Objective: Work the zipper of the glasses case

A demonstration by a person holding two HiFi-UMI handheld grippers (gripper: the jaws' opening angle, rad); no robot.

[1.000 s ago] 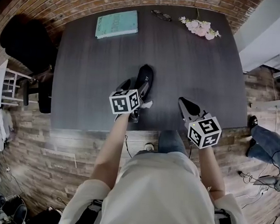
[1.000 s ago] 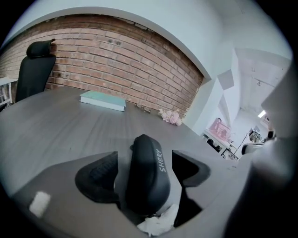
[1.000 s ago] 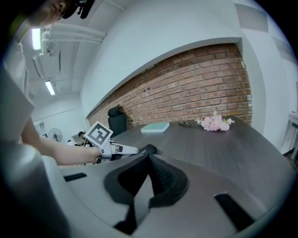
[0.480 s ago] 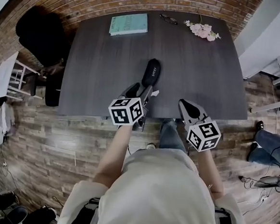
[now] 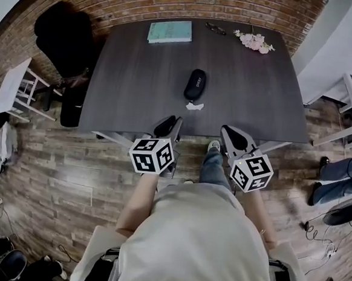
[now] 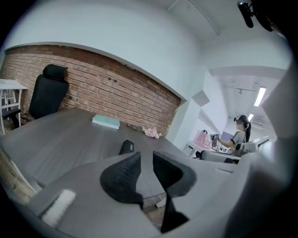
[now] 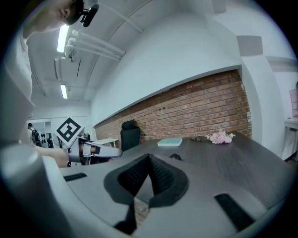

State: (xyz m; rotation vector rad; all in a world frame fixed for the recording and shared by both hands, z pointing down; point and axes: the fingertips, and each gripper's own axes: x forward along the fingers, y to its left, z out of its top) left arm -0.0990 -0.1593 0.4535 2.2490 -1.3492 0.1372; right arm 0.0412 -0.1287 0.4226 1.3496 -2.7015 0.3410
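The left tongs (image 6: pixel 146 157) have just been closing and now stand at a narrow gap with nothing between them. The right tongs (image 7: pixel 148 160) are pressed fully together, also empty. Both hang at the near edge of the surface (image 5: pixel 252 94), well short of the case (image 5: pixel 195 85), one on each side of its line.

The black case lies flat mid-surface, untouched. A white scrap (image 5: pixel 195 107) sits just at its near end. Beyond the case, a teal book (image 5: pixel 170 31) lies far left, glasses (image 5: pixel 216 29) lie straight past it, and pink flowers (image 5: pixel 255 41) lie far right. A black chair (image 5: pixel 66 34) stands further left.
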